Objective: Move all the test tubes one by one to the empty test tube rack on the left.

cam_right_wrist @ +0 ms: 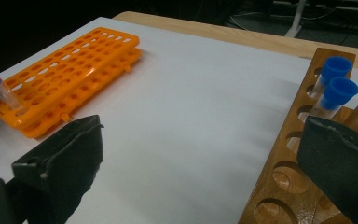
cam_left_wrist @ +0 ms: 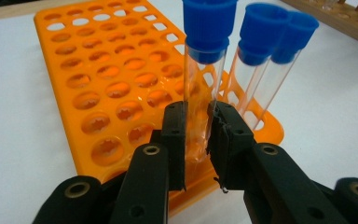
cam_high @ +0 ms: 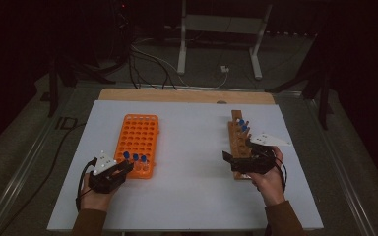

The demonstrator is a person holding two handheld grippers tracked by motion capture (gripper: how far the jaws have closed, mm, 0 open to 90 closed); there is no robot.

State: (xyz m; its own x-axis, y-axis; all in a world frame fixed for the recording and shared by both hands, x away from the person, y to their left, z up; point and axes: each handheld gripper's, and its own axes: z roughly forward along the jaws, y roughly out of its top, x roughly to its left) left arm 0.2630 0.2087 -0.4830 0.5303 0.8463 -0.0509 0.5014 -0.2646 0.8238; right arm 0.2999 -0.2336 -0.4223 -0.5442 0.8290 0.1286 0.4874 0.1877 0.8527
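Gripping a blue-capped tube [cam_left_wrist: 200,84] at the orange rack's [cam_left_wrist: 98,93] near corner, our left gripper [cam_left_wrist: 199,135] pinches its glass; whether it sits in a hole is unclear. Our right gripper [cam_right_wrist: 200,158] gapes wide beside the wooden rack [cam_right_wrist: 284,177].

We see a clear, blue-capped test tube [cam_left_wrist: 200,88] upright between our left tool's [cam_left_wrist: 197,140] jaws, in the orange rack's [cam_left_wrist: 102,88] near corner.
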